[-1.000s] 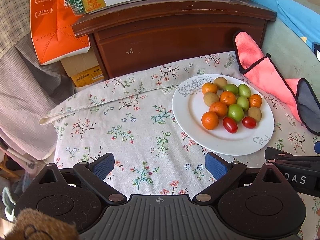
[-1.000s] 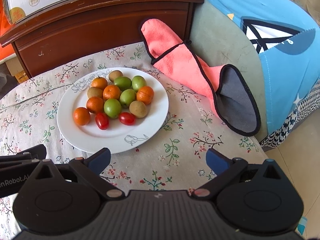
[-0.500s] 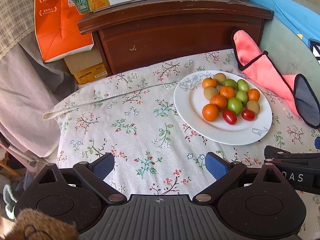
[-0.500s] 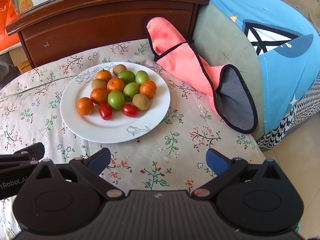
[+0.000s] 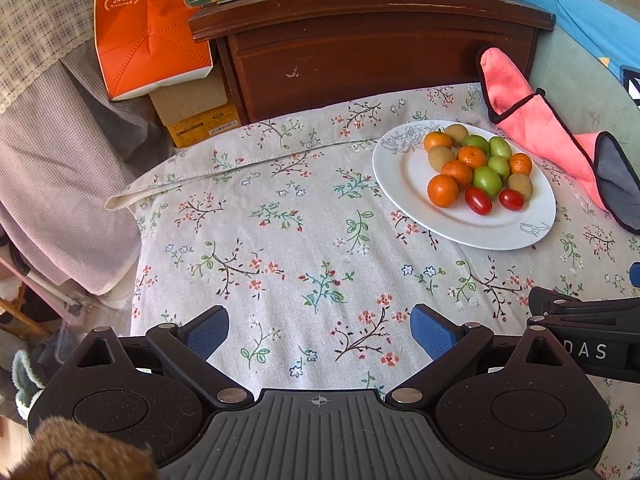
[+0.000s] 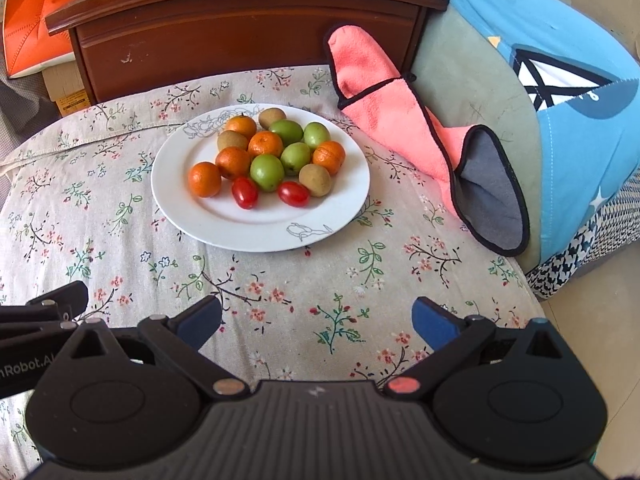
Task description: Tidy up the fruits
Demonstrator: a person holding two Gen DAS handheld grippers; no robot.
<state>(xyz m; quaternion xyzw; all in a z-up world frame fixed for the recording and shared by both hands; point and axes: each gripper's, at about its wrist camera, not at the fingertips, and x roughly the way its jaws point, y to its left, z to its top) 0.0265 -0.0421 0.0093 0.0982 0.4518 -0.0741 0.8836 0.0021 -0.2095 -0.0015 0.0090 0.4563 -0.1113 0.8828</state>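
Both tongs (image 5: 320,332) (image 6: 316,322) spread, pink cloth (image 6: 384,120) beside plate (image 6: 256,228)

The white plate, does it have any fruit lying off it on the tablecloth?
No, every fruit sits on the white plate, and the floral tablecloth around it shows only its printed pattern.

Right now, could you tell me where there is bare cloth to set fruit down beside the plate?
Bare tablecloth stretches left of the white plate, toward the folded hem, and in front of it. Crowded: the pink cloth borders the plate's right; the wooden cabinet closes in behind.
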